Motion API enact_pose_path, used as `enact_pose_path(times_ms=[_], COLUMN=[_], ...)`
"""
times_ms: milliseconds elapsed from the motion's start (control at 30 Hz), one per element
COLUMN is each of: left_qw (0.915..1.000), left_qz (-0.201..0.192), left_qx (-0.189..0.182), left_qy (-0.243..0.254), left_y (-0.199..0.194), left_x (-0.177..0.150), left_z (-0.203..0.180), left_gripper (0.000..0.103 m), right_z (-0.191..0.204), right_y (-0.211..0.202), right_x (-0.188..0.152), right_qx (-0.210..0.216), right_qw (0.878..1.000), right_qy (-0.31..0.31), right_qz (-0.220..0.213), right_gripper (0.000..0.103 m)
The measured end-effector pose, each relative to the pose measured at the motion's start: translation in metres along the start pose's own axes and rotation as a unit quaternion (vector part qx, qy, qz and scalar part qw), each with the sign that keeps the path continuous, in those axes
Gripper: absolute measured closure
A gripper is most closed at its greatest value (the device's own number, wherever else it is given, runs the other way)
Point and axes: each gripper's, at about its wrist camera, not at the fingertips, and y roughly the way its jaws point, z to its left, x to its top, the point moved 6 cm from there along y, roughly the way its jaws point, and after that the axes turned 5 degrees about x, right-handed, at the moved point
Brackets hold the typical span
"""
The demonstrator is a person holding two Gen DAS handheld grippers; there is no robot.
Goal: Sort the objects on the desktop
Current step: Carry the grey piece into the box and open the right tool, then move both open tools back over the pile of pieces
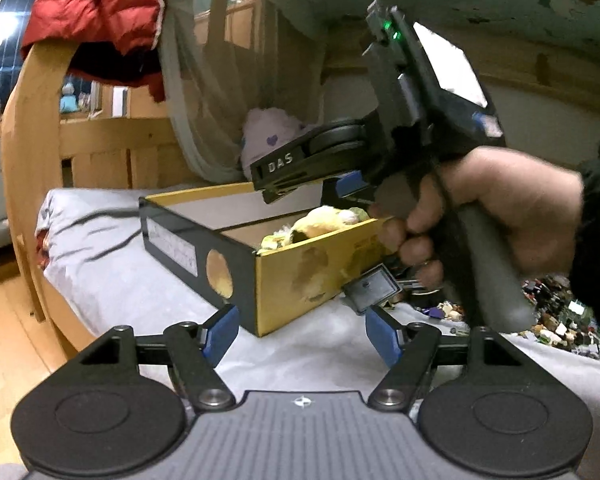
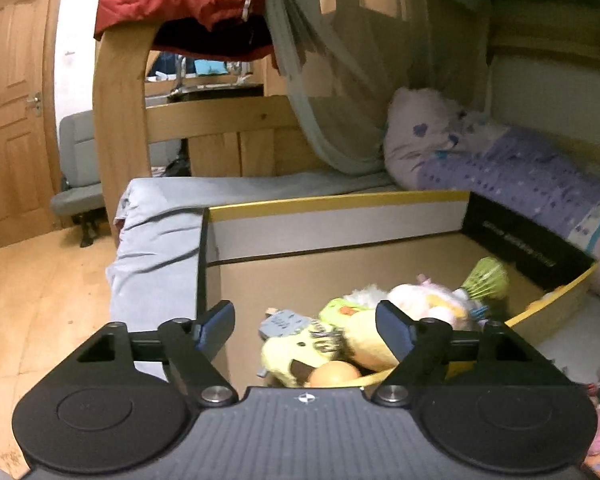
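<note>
I have my left gripper released, fingers spread and holding nothing. Ahead of its fingertips stands the yellow-and-black cardboard box on the grey bed sheet. My right gripper is likewise released and bare, poised over the box's near corner. Beyond and between its fingers, the plush toys, an orange ball and a green shuttlecock lie inside the box. A heap of small loose items lies right of the left fingers, partly hidden behind my right hand.
</note>
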Motion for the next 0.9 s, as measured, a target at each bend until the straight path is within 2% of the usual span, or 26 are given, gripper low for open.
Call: enact_pose_path(times_ms=[133,267,500,667,733,833,900], left_qw=[0.9998,0.9992,0.9959,0.9905,0.987,0.979,0.9735], left_qz=[-0.002,-0.002,-0.007,0.001,-0.018,-0.038,-0.047], left_qx=[-0.005,-0.016,-0.065,-0.112,-0.134,-0.172,-0.186], left_qy=[0.022,0.037,0.062,0.08,0.088,0.103,0.125], left_y=[0.003,0.001,-0.005,-0.024,-0.039,-0.056,-0.062], left_x=[0.001,0.0,0.003,0.014,0.022,0.027,0.023], left_z=[-0.014,-0.029,-0.065,-0.114,-0.138,-0.176,-0.201], left_gripper=[0.03,0.03,0.029,0.026,0.021,0.021,0.021], right_z=[-0.013,-0.032,-0.06,-0.057,-0.058,-0.064,-0.07], right_y=[-0.031,-0.08,-0.22,-0.322,-0.35,-0.382,-0.391], right_x=[-0.003,-0.026,-0.114,-0.165,-0.175,-0.192,-0.201], right_qx=[-0.006,-0.014,-0.088,-0.169,-0.183,-0.21,-0.211], right_qw=[1.0,1.0,0.994,0.98,0.975,0.964,0.962], right_qy=[-0.003,0.009,0.058,0.078,0.098,0.13,0.146], right_qz=[0.003,0.007,-0.018,-0.063,-0.078,-0.099,-0.097], right_gripper=[0.02,0.019,0.019,0.019,0.02,0.019,0.019])
